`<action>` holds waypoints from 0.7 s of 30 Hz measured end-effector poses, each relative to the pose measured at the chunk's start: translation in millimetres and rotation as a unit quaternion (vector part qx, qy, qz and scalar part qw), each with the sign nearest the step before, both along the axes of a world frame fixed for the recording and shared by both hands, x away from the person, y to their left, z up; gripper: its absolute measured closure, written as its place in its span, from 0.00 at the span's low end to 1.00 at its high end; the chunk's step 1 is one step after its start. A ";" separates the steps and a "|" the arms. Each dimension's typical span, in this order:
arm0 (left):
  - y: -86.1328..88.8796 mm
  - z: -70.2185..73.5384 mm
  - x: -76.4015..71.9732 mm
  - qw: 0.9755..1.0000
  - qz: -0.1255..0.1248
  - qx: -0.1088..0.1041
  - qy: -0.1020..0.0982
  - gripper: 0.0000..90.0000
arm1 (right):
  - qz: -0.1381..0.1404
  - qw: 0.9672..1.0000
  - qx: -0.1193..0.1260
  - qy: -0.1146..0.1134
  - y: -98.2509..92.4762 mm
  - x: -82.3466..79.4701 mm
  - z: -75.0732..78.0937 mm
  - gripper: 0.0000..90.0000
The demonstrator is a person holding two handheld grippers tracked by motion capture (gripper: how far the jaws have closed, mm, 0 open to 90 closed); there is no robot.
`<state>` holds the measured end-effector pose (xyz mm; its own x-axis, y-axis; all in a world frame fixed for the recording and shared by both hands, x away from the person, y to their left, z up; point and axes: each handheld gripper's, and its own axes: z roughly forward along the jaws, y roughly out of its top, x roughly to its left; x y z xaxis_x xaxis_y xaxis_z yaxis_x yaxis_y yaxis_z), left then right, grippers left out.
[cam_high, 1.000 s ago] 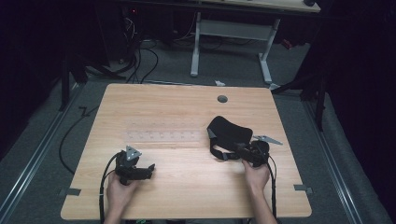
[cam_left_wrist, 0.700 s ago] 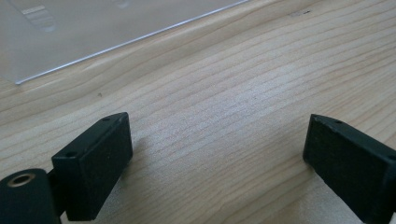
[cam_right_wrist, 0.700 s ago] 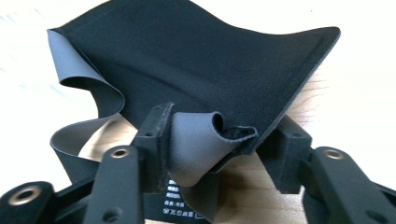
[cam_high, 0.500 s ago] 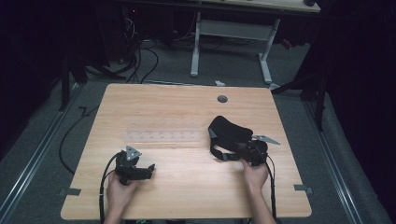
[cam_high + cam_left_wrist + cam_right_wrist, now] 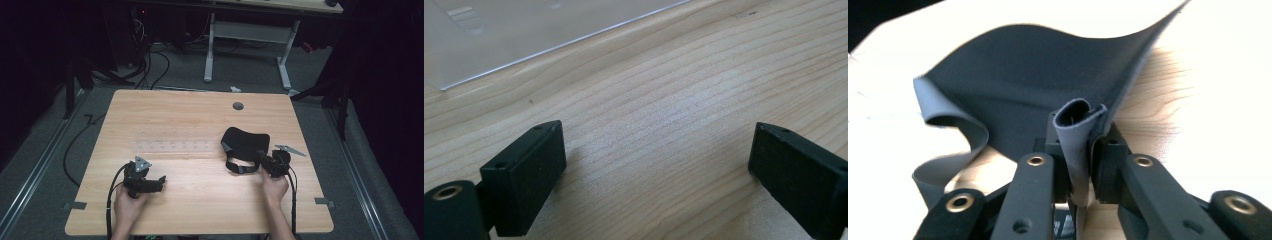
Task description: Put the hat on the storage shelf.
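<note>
Both grippers are showing the same matte black colour. The left gripper [image 5: 161, 179] is carrying a small grey three-cornered plate [image 5: 142, 163] on top, and a black cable [image 5: 111, 200] is trailing from its body toward the person. The right gripper [image 5: 260, 156] is wearing a similar grey plate [image 5: 290, 149], and its own black cable [image 5: 293, 200] is running back beside the forearm. In the left gripper view the fingers [image 5: 526, 175] are looking like thick rectangular blocks with small screw holes. In the right gripper view the black link bars are showing brass-coloured rivets [image 5: 1036, 160]. The forearms are appearing without sleeves.
</note>
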<state>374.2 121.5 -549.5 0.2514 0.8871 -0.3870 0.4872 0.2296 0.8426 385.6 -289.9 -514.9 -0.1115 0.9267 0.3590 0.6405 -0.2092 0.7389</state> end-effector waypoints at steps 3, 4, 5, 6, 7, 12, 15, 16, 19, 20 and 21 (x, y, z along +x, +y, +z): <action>0.0 0.0 0.0 1.000 0.000 0.000 0.000 0.10 | 0.000 1.000 0.010 -0.001 -2.1 0.1 -0.2 0.92; 0.0 0.0 0.0 1.000 0.000 0.000 0.000 0.10 | 0.000 1.000 0.012 -0.002 -2.7 0.3 -0.2 0.92; 0.0 0.0 0.0 1.000 0.000 -0.001 0.000 0.10 | 0.000 1.000 0.015 -0.002 -2.9 0.4 -0.1 0.92; -0.1 0.2 0.0 1.000 0.000 -0.002 0.000 0.10 | -0.001 1.000 0.019 -0.001 -2.9 0.2 0.2 0.92; -0.1 0.2 -0.1 1.000 0.000 -0.003 0.000 0.10 | -0.001 1.000 0.019 -0.002 -3.1 0.3 0.2 0.93; -0.1 0.2 0.0 1.000 0.001 -0.003 0.000 0.10 | -0.001 1.000 0.025 -0.011 -4.5 -0.6 2.1 0.93; -0.1 0.2 0.0 1.000 0.001 -0.003 0.000 0.10 | 0.002 0.999 0.030 -0.021 -7.6 -2.8 6.2 0.93; -0.1 0.2 0.0 1.000 0.001 -0.003 0.000 0.10 | 0.002 0.999 0.030 -0.021 -7.6 -2.8 6.2 0.93; -0.1 0.3 0.0 1.000 0.001 -0.003 0.000 0.10 | 0.008 0.999 0.026 -0.021 -9.4 -5.4 9.0 0.93; -0.1 0.2 0.0 1.000 0.001 -0.003 0.000 0.10 | 0.011 0.999 0.025 -0.020 -10.4 -6.7 9.9 0.93; -0.1 0.3 0.0 1.000 0.001 -0.003 0.000 0.10 | 0.011 0.999 0.025 -0.021 -10.8 -8.0 10.7 0.93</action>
<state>374.2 121.3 -549.2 0.2490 0.8854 -0.3925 0.4872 0.2357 0.8408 377.6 -300.7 -504.2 -0.1478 0.9045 0.4000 0.6148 -0.2328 0.7536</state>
